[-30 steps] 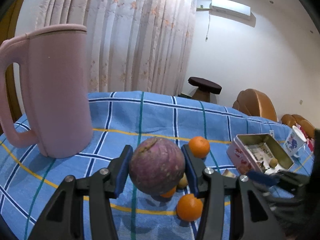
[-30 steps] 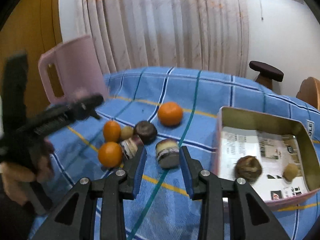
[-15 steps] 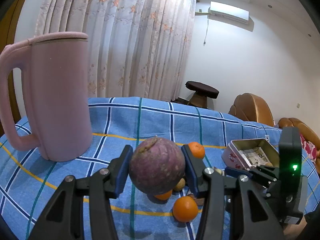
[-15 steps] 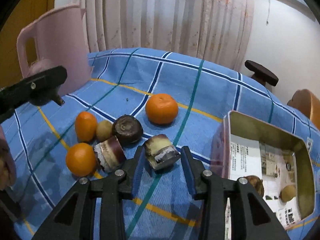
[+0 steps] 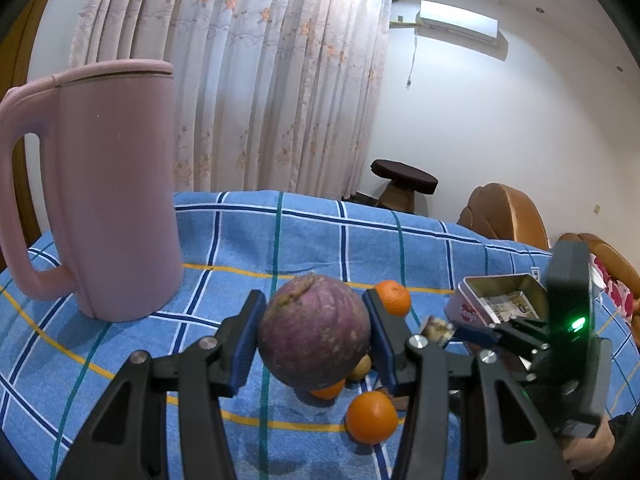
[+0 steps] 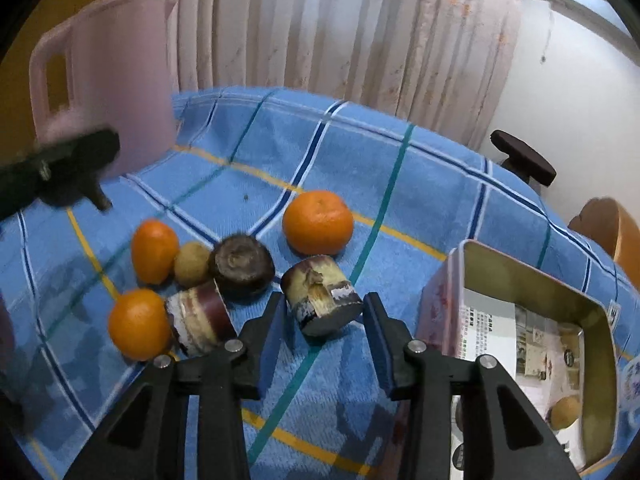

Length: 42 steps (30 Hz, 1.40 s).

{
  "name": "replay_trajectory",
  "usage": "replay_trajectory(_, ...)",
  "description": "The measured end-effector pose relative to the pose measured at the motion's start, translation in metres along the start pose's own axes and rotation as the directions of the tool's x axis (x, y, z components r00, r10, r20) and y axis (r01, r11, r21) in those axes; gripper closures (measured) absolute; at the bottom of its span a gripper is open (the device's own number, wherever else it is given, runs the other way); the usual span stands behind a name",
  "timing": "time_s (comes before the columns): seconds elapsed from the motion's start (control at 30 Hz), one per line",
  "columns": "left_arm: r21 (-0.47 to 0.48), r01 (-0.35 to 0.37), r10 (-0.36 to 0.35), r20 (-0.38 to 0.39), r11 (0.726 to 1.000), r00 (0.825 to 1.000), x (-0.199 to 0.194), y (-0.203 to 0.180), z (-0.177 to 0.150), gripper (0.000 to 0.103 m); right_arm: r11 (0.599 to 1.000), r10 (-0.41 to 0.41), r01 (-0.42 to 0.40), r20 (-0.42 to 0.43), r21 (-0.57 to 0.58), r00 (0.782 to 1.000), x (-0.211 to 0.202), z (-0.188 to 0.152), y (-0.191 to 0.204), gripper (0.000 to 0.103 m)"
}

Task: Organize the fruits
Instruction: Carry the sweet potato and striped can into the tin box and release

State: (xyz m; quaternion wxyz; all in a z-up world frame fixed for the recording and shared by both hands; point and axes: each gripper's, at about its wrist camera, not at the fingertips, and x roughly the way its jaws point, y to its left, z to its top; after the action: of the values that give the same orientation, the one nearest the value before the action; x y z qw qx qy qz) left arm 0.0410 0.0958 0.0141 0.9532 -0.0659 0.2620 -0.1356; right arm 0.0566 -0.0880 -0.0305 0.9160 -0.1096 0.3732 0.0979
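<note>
The left hand-held gripper [image 5: 314, 332] clamps a purple round fruit [image 5: 314, 332]. The right hand-held gripper [image 6: 324, 332], jaws just widened, straddles a sugarcane piece [image 6: 320, 300] without pressing it.

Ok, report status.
Left gripper shut on purple fruit. Right gripper: jaws just been opening, cane piece between them. Second cane piece close alongside.

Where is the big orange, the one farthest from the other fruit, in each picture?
Left wrist view: the big orange peeks out just right of the left gripper's right finger, beyond the purple fruit.
Right wrist view: the big orange lies in the middle, on the cloth.
Shared landmark: the pink jug.
</note>
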Motion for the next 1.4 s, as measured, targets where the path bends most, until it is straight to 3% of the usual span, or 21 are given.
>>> replay_trajectory(0.13,-0.002,0.019,-0.019,0.017,1.000,1.000,-0.002,-0.001,-0.001,0.051,0.995,0.053,-0.060,0.094,0.074,0.994,-0.026,0.003,-0.013,0.061)
replay_trajectory(0.37,0.015,0.056,-0.056,-0.001,0.998,0.998,0.005,-0.020,-0.010,0.052,0.989,0.022,-0.049,0.187,0.142,0.982,-0.064,0.002,-0.035,0.061)
replay_trajectory(0.63,0.039,0.116,-0.116,0.000,0.992,0.993,0.006,-0.062,-0.014,0.052,0.974,-0.056,0.010,0.196,0.226,0.979,-0.086,-0.022,-0.083,0.061)
replay_trajectory(0.87,0.113,0.157,-0.155,-0.035,0.981,0.987,0.019,-0.119,-0.018,0.052,0.934,-0.136,0.064,0.186,0.350,0.973,-0.099,-0.043,-0.151,0.061)
replay_trajectory(1.17,0.150,0.214,-0.205,-0.075,0.965,0.976,0.037,-0.187,-0.017,0.052,0.900,-0.143,0.069,0.142,0.431,0.979,-0.094,-0.064,-0.199,0.061)
replay_trajectory(1.4,0.208,0.244,-0.220,-0.130,0.947,0.967,0.045,-0.231,-0.029,0.051,0.889,-0.078,0.017,0.114,0.458,0.990,-0.078,-0.067,-0.207,0.061)
